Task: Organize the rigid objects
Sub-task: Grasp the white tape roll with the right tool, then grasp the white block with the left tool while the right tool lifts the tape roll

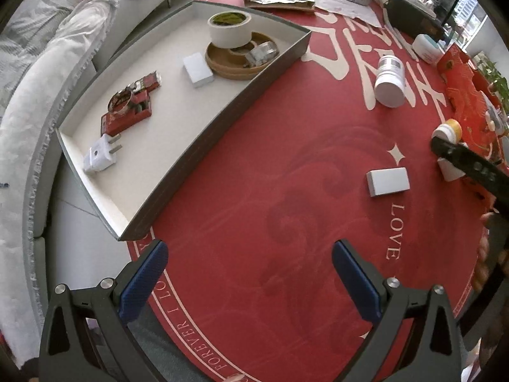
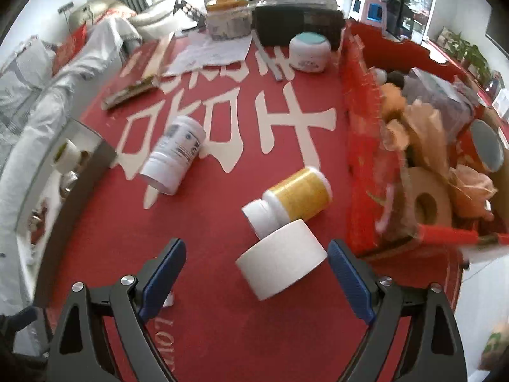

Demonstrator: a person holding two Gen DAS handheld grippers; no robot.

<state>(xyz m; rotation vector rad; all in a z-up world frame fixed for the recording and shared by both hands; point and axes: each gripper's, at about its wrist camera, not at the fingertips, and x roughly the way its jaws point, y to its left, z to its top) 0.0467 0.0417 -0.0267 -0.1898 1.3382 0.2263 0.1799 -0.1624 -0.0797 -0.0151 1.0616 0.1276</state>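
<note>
White roll (image 2: 281, 259), far end hidden

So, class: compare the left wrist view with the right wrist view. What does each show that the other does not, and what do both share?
Left wrist only: the tray's inside, with a plug, a white box and a wooden dish, plus another white box on the cloth.

Right wrist only: the open red box full of clutter, and a white roll lying between the open fingers.

Both: the red cloth, the white bottle, the yellow bottle, the white jar and the tape roll in the tray.
</note>
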